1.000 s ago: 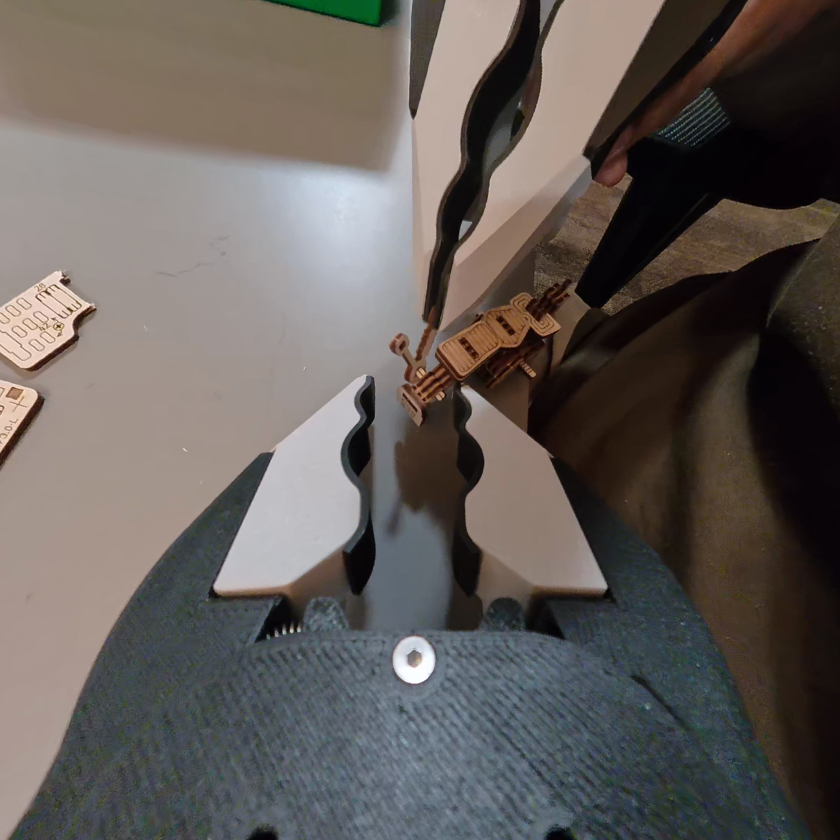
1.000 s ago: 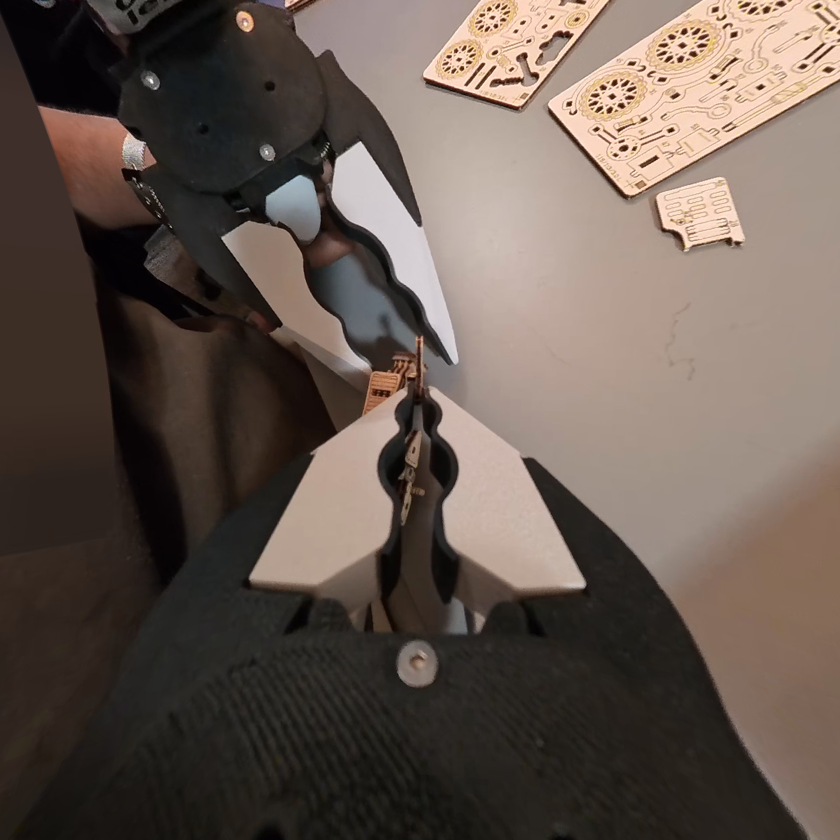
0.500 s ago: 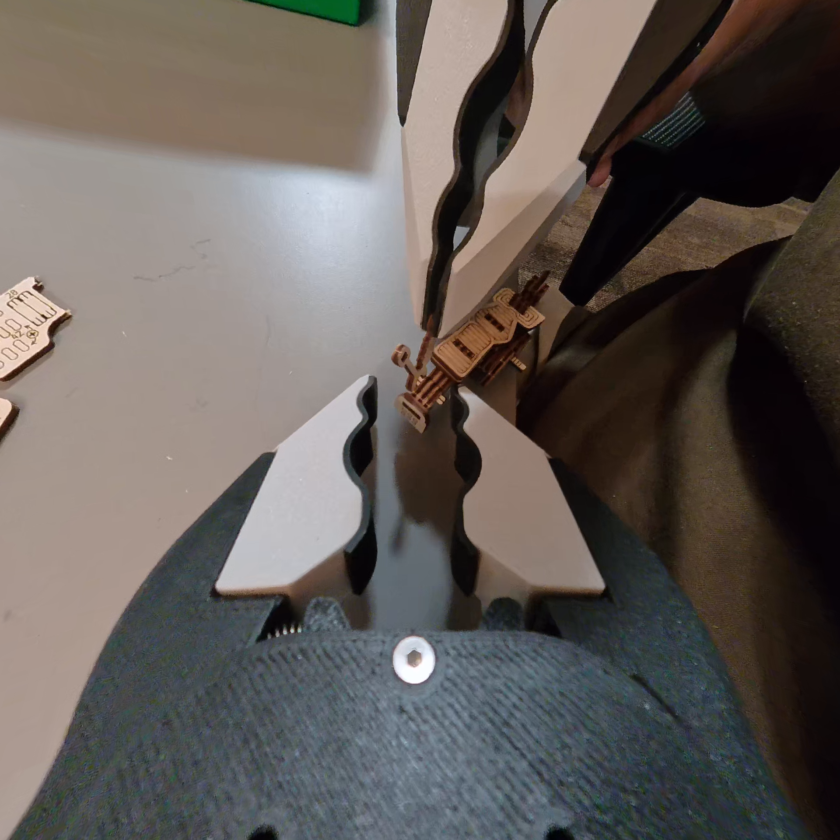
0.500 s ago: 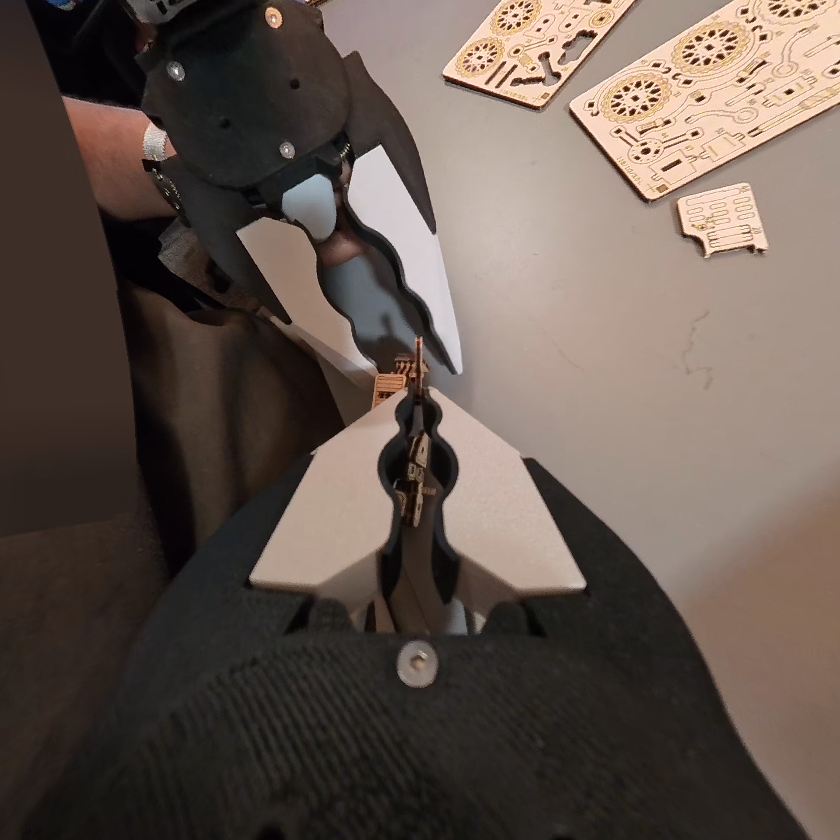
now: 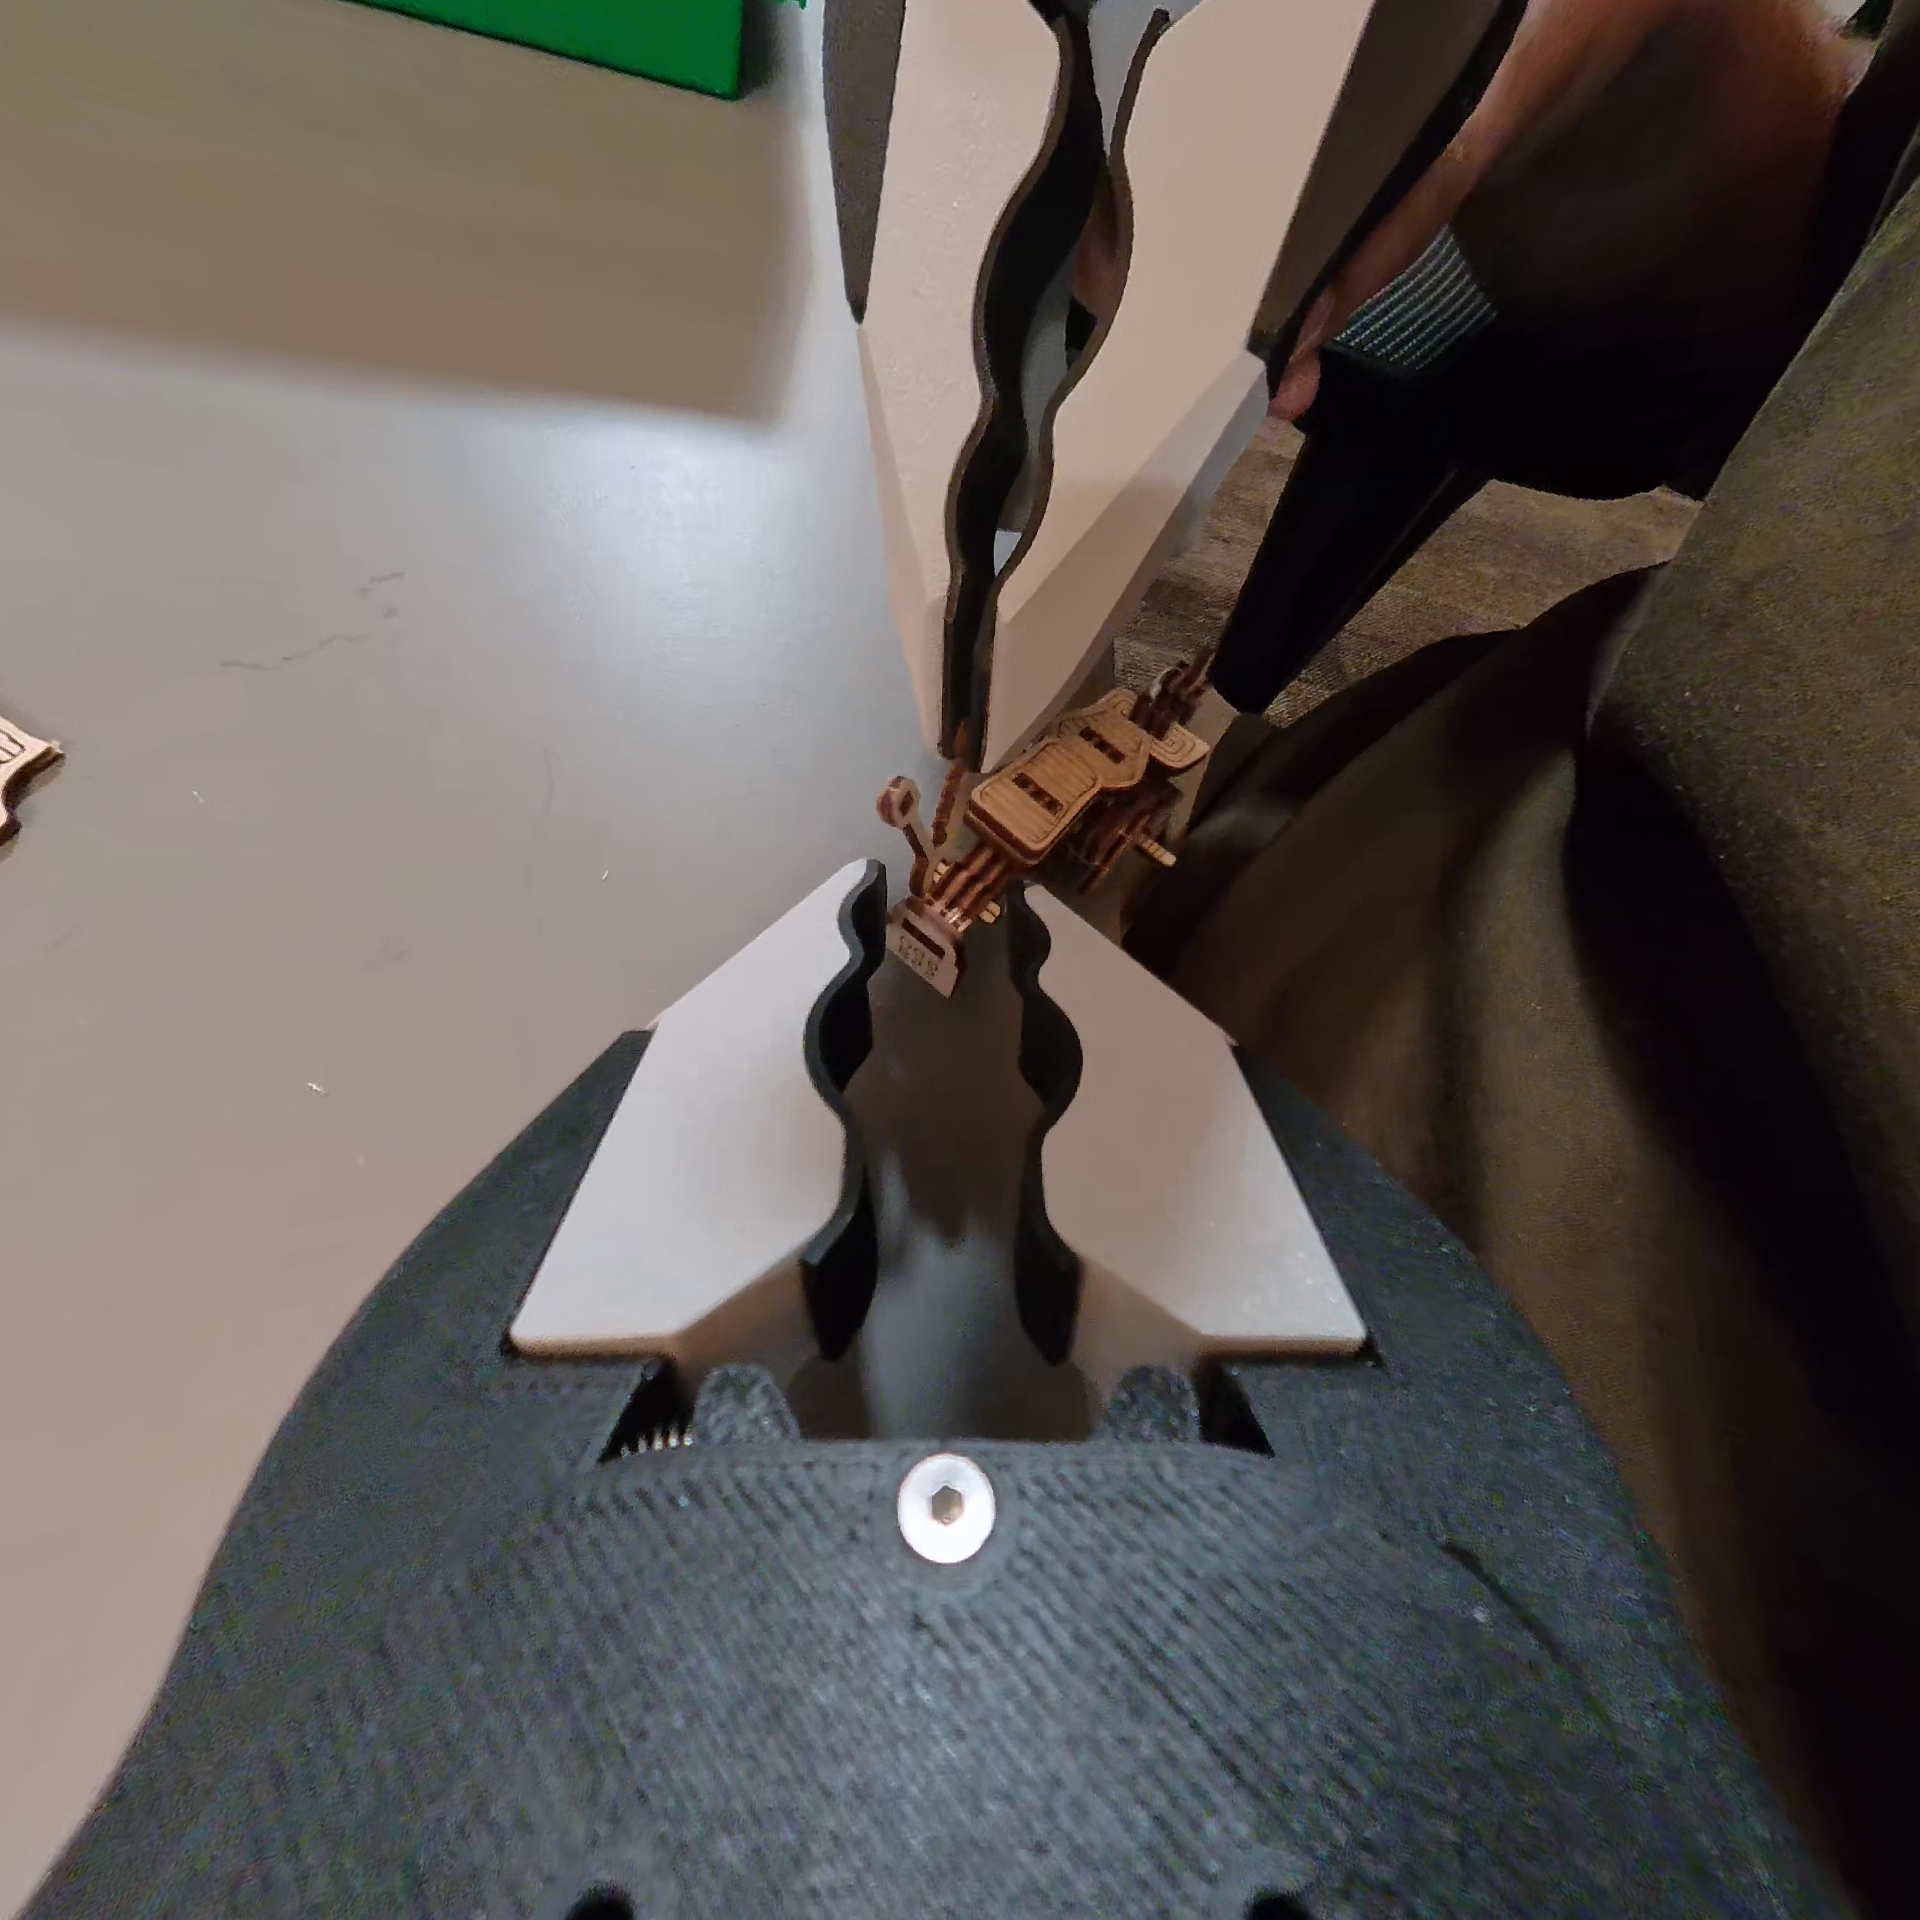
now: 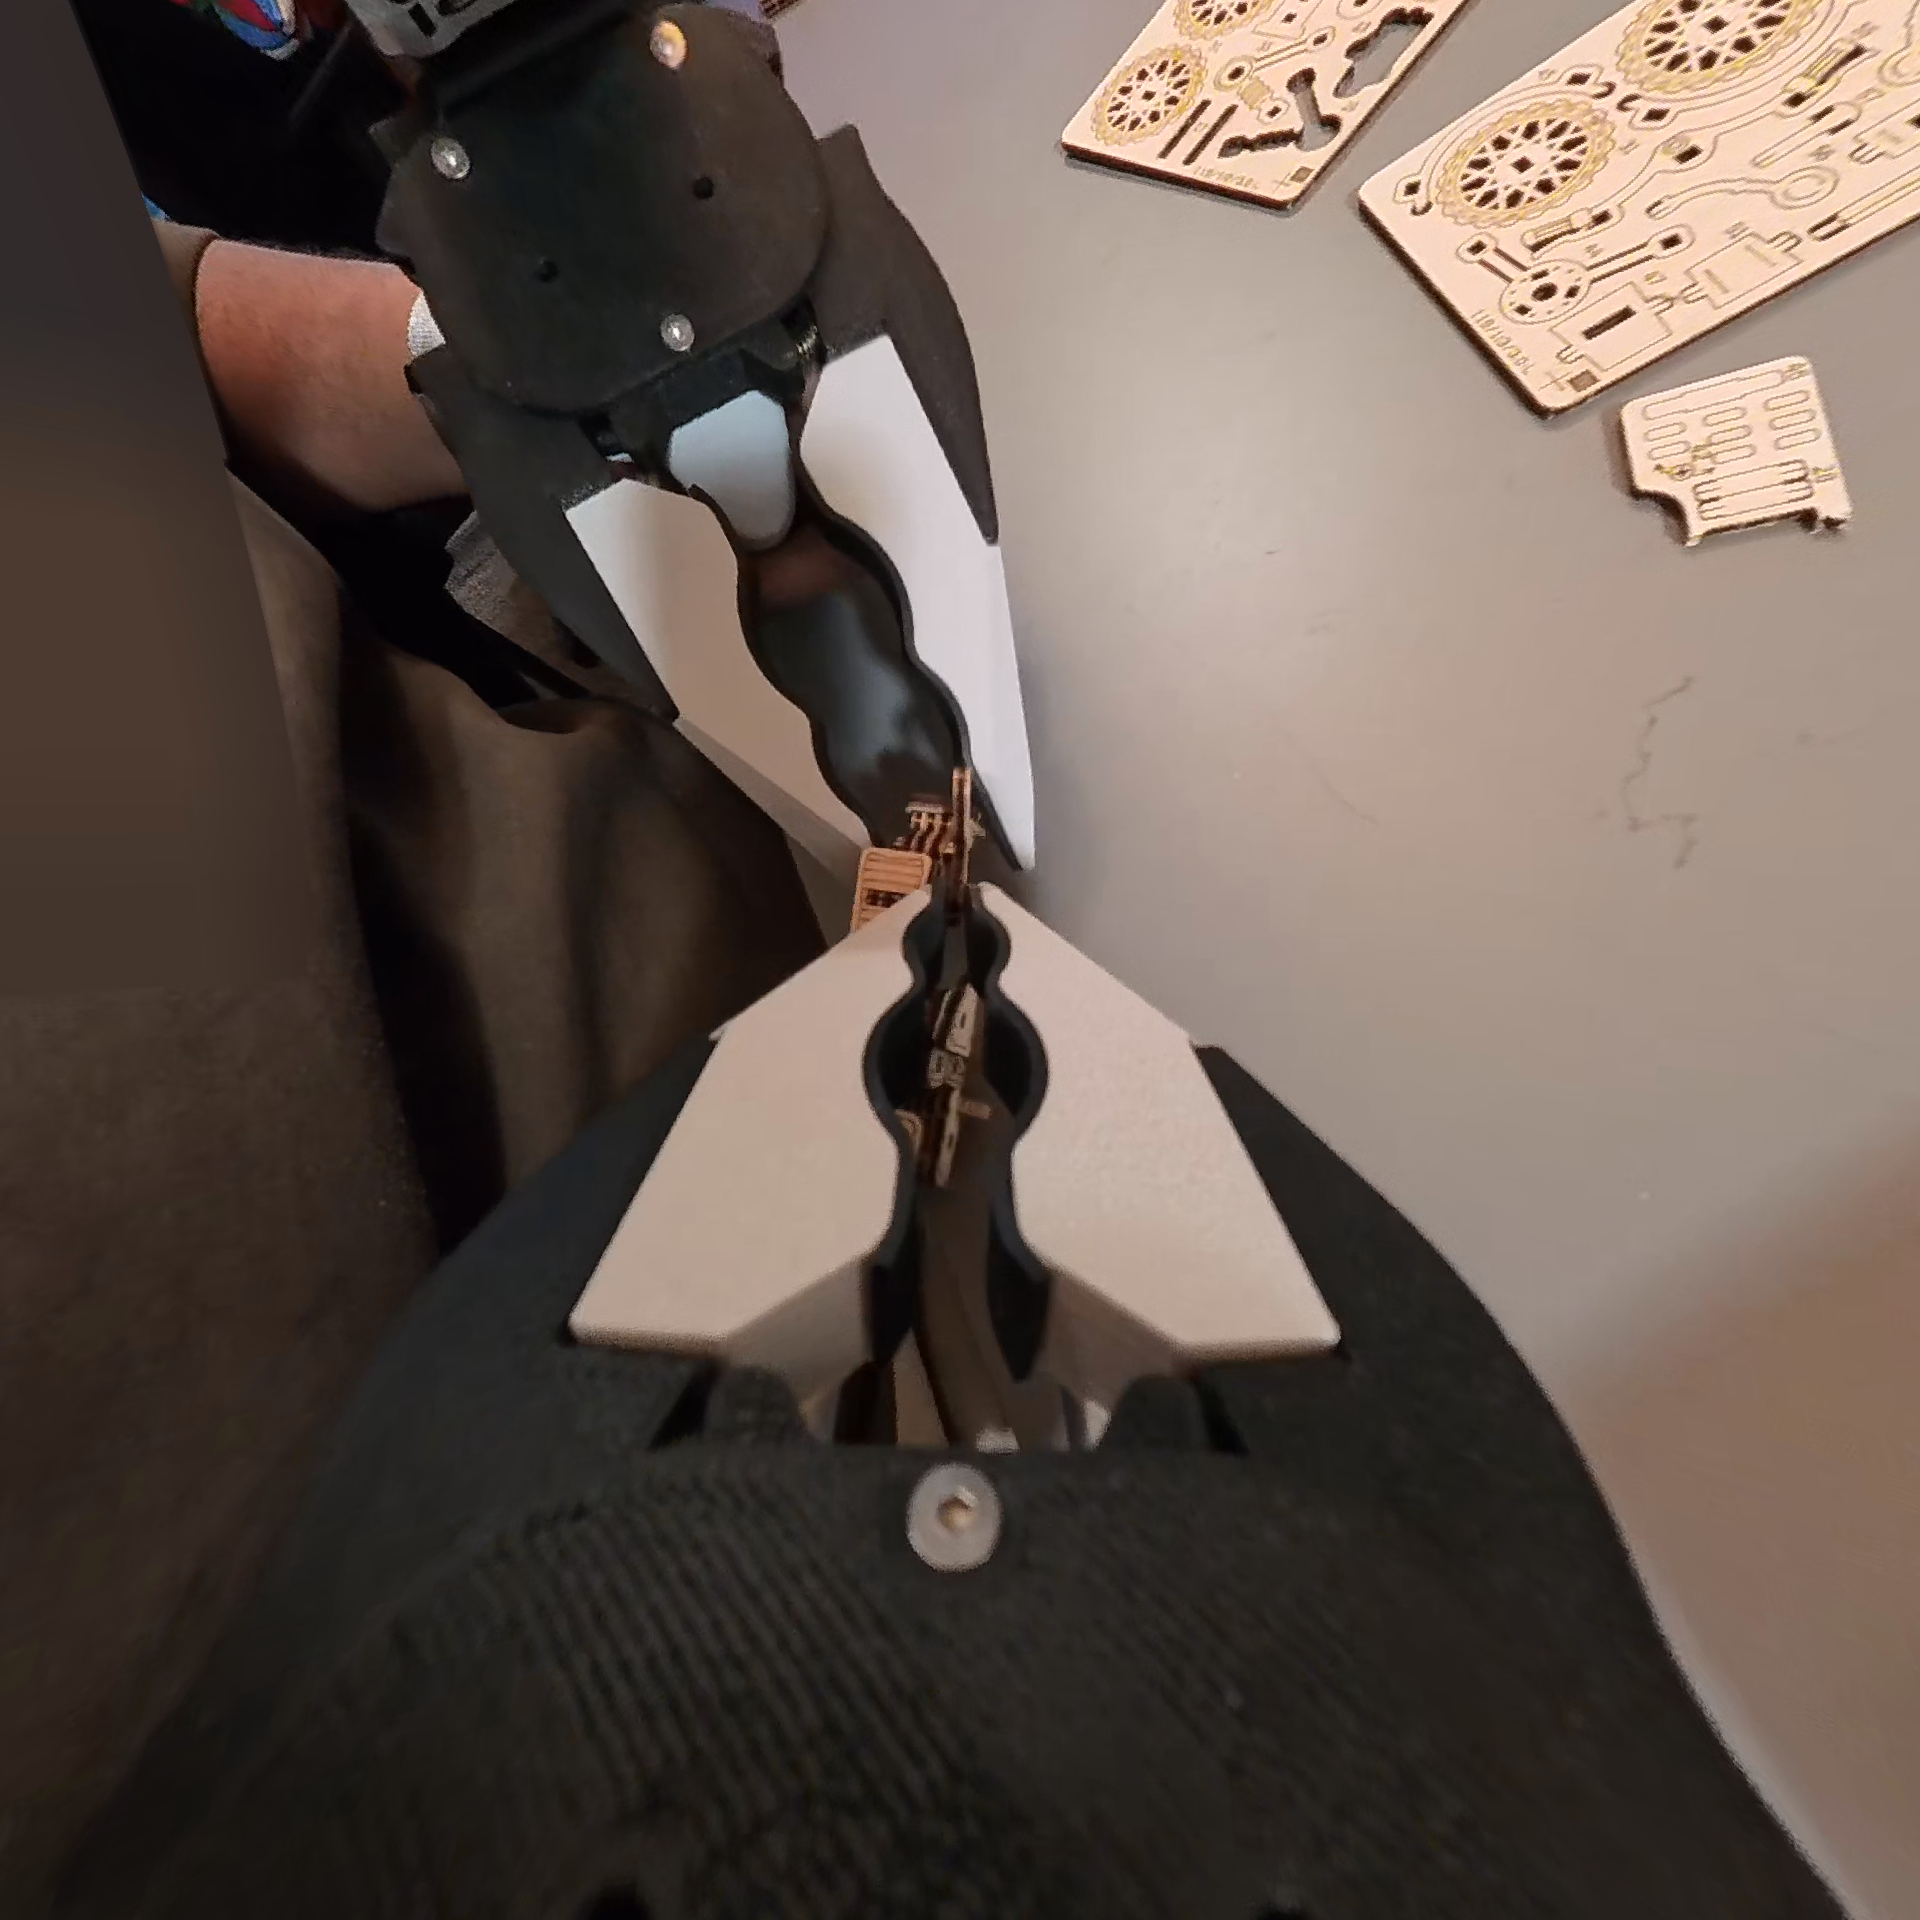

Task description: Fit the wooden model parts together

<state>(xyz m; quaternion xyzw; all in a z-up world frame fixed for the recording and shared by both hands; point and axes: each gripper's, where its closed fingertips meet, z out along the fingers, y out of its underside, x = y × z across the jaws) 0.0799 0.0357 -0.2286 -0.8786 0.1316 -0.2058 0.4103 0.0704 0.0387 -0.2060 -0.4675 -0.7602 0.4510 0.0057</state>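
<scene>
The right claw point(image 6: 954, 904) is clenched on a thin wooden piece point(image 6: 951, 1049), meeting the small wooden model point(image 5: 1049, 821). The left claw point(image 5: 940, 904) gapes released around the model's end — close it gently before pushing the piece in straight.

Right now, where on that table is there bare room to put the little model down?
Bare grey table lies below the small loose sheet and two part sheets. It is crowded where both grippers meet at the wooden model, near the table edge.
</scene>
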